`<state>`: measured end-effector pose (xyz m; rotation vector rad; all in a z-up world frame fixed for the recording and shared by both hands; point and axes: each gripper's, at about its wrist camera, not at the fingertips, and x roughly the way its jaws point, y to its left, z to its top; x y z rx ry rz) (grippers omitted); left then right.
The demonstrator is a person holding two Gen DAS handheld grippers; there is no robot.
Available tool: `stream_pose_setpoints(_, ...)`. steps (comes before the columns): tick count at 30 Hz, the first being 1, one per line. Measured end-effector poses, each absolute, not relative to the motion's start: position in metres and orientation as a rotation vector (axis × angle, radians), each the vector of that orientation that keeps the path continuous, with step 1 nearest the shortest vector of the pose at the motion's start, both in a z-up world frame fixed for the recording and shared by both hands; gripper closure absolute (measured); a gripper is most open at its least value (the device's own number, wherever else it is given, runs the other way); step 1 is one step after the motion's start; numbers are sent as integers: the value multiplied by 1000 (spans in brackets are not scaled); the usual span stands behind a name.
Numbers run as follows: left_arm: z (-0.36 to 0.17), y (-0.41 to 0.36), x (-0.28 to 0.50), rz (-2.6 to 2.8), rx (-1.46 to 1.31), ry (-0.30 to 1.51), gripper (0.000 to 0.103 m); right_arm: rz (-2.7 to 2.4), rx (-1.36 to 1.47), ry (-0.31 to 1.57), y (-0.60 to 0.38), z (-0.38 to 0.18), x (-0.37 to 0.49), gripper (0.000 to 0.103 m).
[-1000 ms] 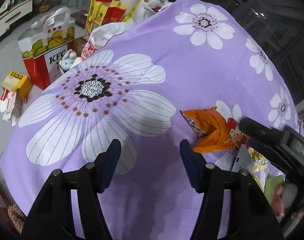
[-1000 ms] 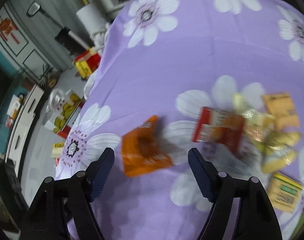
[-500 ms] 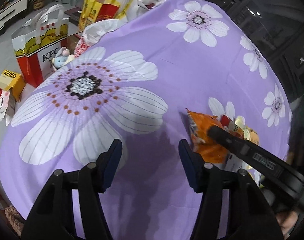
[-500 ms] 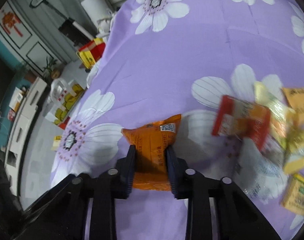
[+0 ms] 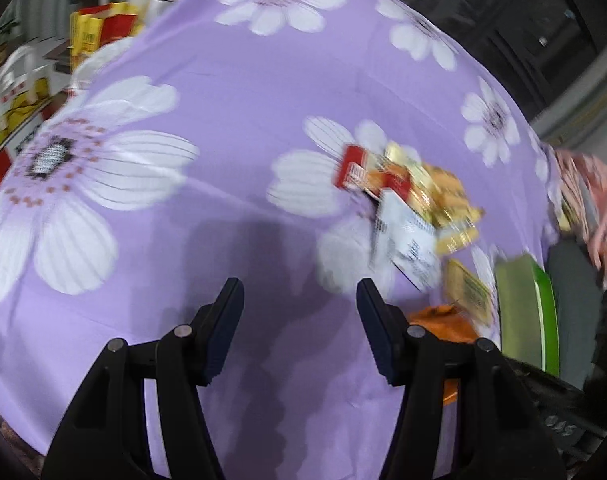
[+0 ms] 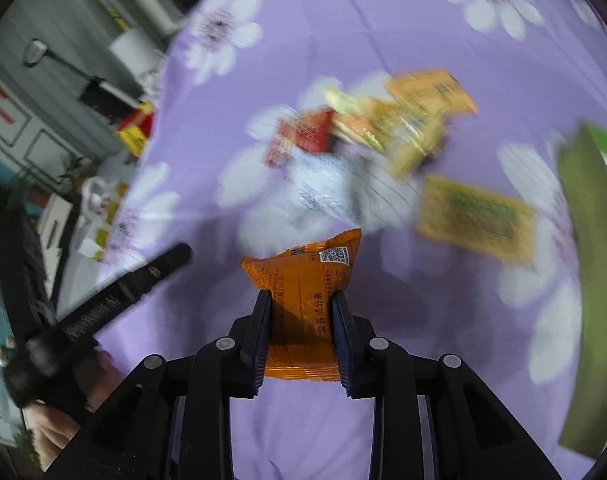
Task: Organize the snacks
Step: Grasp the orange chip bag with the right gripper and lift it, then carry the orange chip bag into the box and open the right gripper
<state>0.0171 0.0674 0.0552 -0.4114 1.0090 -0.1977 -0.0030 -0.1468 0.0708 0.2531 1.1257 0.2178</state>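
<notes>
While the orange foil snack packet hangs above the purple flower-print cloth, the right gripper fingers clench its sides; blurred mixed snack packets lie beyond. Left gripper fingers: spread, empty.

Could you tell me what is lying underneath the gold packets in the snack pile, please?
A white packet and a red packet stick out from under the gold packets. Anything else beneath is covered and blurred.
</notes>
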Motion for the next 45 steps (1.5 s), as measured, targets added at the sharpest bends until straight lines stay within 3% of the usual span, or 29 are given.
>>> stream_pose_setpoints(3, 52, 49, 12, -260, -391, 1035, 46, 222, 349, 1148, -165, 59, -3, 71)
stream_pose_setpoints(7, 54, 22, 4, -335, -352, 1056, 45, 252, 442, 1105, -187, 64, -7, 45)
stream_pose_setpoints(10, 56, 9, 0, -399, -352, 1065, 44, 265, 461, 1057, -195, 70, -13, 40)
stream_pose_setpoints(27, 38, -45, -15, -604, -305, 1142, 41, 362, 553, 1162, -188, 33, 1, 40)
stream_pose_setpoints(33, 30, -57, -18, -617, -273, 1158, 50, 386, 524, 1180, -179, 26, 1, 44)
stream_pose_setpoints(36, 33, -56, -20, -618, -270, 1134, 51, 355, 492, 1162, -179, 29, -1, 50)
stream_pose_setpoints(45, 76, -81, -29, -674, -255, 981, 52, 310, 498, 967, -207, 76, -21, 50)
